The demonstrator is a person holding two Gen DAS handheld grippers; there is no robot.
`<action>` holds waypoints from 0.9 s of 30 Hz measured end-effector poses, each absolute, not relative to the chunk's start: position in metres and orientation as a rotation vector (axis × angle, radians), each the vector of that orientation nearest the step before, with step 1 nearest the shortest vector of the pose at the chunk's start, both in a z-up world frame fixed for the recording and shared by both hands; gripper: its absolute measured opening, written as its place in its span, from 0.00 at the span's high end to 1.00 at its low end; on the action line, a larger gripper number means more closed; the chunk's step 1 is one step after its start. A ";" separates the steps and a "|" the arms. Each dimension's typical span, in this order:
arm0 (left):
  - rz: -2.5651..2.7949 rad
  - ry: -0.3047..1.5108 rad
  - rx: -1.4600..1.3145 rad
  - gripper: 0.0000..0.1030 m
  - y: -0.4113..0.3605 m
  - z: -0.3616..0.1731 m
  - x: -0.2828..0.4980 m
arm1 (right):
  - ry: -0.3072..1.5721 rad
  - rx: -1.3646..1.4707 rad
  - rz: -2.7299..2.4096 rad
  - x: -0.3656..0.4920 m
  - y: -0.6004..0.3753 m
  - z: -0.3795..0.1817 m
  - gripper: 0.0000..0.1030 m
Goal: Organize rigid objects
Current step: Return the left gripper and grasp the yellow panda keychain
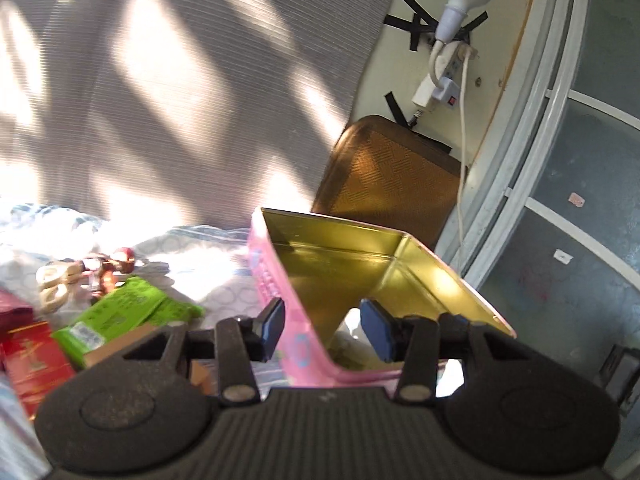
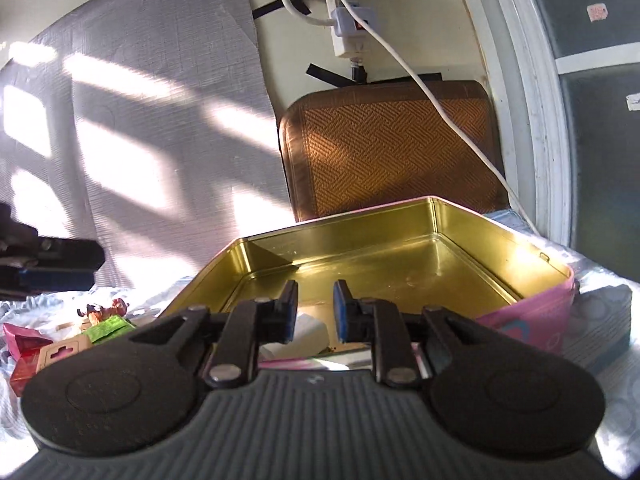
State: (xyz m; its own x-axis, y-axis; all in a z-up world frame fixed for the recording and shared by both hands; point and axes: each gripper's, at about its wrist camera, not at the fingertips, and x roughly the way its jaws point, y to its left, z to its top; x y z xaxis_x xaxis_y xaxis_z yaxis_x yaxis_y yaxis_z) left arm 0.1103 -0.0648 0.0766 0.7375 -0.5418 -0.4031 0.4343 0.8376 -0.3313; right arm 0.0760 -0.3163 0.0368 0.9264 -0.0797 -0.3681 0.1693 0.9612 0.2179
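A pink tin box (image 1: pixel 276 284) with a gold inside lies open on the bed; it also shows in the right wrist view (image 2: pixel 532 312). My left gripper (image 1: pixel 322 330) is open, its jaws straddling the tin's left wall without touching it. My right gripper (image 2: pixel 316 312) is open and empty, just above the tin's near edge. A white object (image 2: pixel 308 336) lies in the tin below it. Loose items lie left of the tin: a green packet (image 1: pixel 120 312), a red box (image 1: pixel 36 360) and a small brown figurine (image 1: pixel 112 268).
A brown woven mat (image 2: pixel 392 148) leans on the wall behind the tin. A power strip with white cables (image 2: pixel 348 20) hangs above it. A grey mat (image 1: pixel 180 80) covers the wall at left. A window frame (image 2: pixel 532 120) is at right.
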 end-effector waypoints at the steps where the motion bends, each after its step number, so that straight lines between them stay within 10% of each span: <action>1: -0.498 0.503 -0.205 0.57 -0.052 0.073 0.102 | 0.350 0.246 -0.106 0.074 -0.313 0.038 0.78; 10: -0.269 0.600 -0.216 0.58 0.040 0.025 0.074 | 0.412 0.167 0.333 0.068 -0.236 0.048 0.77; 18: -0.314 0.619 -0.305 0.59 0.058 -0.003 0.069 | 0.690 0.035 0.428 0.113 -0.173 0.022 0.55; 27: -0.353 0.581 -0.265 0.57 0.049 0.000 0.060 | 0.771 0.128 0.407 0.118 -0.172 0.008 0.65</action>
